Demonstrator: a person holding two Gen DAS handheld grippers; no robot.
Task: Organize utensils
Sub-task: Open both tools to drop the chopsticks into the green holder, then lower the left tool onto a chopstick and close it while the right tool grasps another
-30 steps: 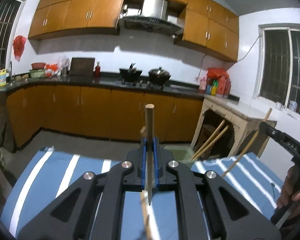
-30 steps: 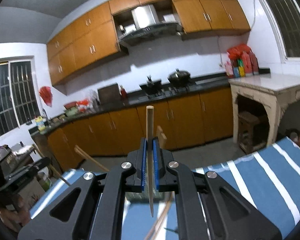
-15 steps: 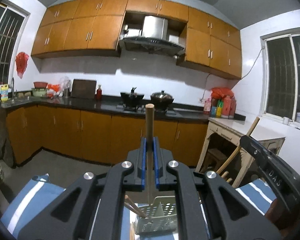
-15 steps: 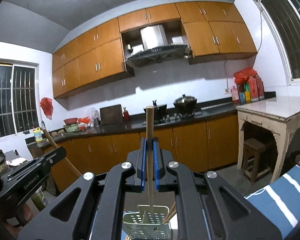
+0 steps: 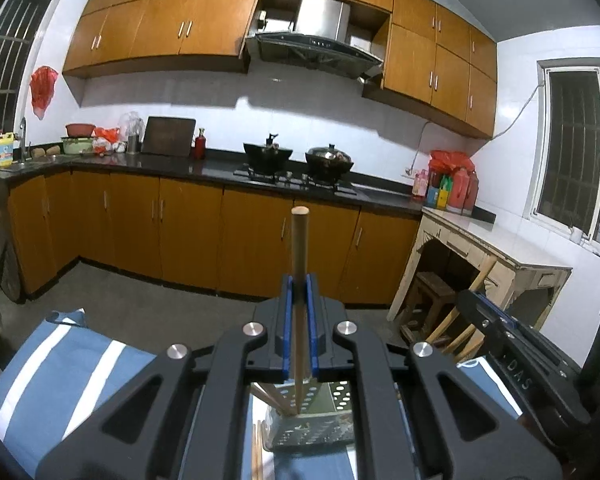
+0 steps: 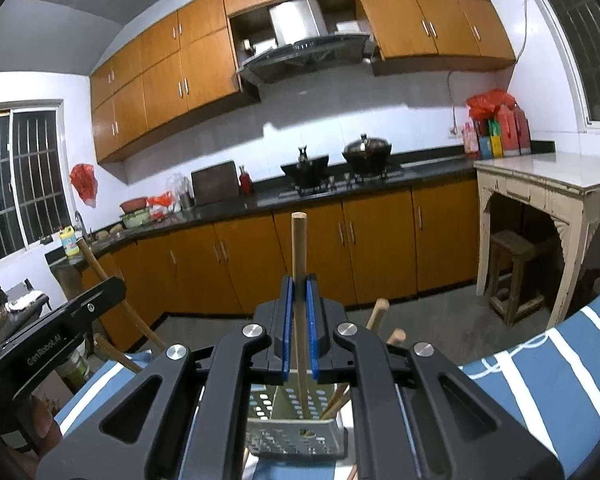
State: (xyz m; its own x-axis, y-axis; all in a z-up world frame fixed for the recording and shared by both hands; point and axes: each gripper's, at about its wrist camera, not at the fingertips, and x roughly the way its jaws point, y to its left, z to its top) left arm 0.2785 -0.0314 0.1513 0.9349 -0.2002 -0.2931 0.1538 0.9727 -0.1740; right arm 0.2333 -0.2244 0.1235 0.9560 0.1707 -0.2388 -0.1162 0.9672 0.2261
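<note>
Two hand-held grippers were in use, each clamped on one round light-wood chopstick. The left hand-held gripper (image 5: 299,328) held its wooden chopstick (image 5: 299,264) upright between the blue pads (image 5: 286,328), blunt end up and thin tip pointing down into the pale green perforated plastic utensil basket (image 5: 340,404) directly below; this vertical hold appeared chosen so the stick could drop straight into the holder. The right hand-held gripper (image 6: 299,328) was likewise closed on a second wooden chopstick (image 6: 299,256), also upright, its lower end reaching inside the same perforated basket (image 6: 292,436). Whether either tip touched the basket floor could not be determined. Several other wooden sticks (image 6: 378,312) already leaned inside the basket against its right side, their rounded ends rising above the rim, so part of the sorting was judged complete. The basket stood on a tabletop covered by a blue cloth with white stripes (image 5: 68,356). In the left wrist view the right tool's black body (image 5: 512,364) stood just to the right; in the right wrist view the left tool's body (image 6: 48,344) stood at the left. Both therefore converged on the basket from opposite sides. The likely next action was release of both chopsticks, with a collision of the two tools over the narrow opening being the main risk.
</note>
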